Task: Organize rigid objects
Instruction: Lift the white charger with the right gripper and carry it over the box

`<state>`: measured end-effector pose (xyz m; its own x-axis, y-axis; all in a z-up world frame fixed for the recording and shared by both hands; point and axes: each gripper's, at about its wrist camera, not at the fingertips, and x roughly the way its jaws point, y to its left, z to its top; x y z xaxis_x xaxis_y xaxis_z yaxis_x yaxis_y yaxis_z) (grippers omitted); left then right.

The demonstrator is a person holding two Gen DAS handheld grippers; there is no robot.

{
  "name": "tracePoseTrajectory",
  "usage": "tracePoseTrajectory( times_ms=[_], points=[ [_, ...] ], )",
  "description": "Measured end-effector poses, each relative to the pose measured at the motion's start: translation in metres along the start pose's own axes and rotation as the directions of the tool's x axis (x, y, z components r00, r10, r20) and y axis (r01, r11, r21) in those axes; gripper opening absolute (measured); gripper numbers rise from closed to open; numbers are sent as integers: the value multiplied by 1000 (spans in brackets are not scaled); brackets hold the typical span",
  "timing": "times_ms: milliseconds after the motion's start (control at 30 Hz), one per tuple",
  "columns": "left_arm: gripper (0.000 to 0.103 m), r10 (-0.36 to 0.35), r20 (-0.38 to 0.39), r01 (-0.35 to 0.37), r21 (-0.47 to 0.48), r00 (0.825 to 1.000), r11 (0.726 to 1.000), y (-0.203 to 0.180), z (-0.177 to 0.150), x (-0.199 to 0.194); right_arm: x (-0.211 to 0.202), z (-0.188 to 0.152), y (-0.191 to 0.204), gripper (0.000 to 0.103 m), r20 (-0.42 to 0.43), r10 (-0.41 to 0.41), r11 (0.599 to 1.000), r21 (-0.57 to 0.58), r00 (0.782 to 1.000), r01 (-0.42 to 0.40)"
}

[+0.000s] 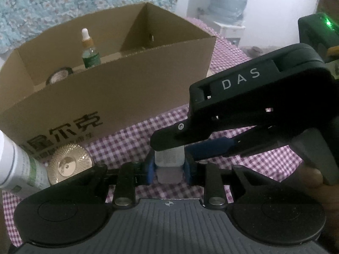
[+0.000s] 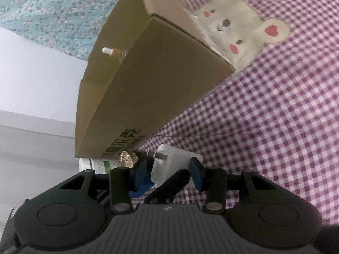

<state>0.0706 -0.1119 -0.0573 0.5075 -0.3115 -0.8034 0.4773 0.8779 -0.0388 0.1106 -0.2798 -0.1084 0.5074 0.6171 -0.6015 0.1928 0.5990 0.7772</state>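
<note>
Risk: charger point(image 2: 169, 165) twists loose | Cause: left gripper point(image 1: 169, 165) and right gripper point(image 2: 171, 169) both clamp it, jaws narrow | Target: cardboard box point(image 1: 118, 89)

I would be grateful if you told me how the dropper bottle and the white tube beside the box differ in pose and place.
The dropper bottle stands upright inside the cardboard box; the white tube leans tilted outside it, by the printed front wall. The dropper bottle has clear glass, a green label and a white bulb; the white tube is opaque white with green print. Neither one is held by a tool.
</note>
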Motion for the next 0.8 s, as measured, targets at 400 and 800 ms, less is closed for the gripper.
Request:
tracePoseTrajectory(
  times_ms=[400, 800],
  points=[
    [28, 11, -25, -11, 8, 1000, 1000, 5, 4, 12, 10, 3, 4, 48, 1, -29, 999, -22, 1000, 29],
    [26, 8, 36, -9, 18, 999, 1000, 0, 5, -14, -10, -1, 16, 42, 51, -22, 998, -63, 998, 25]
  ],
)
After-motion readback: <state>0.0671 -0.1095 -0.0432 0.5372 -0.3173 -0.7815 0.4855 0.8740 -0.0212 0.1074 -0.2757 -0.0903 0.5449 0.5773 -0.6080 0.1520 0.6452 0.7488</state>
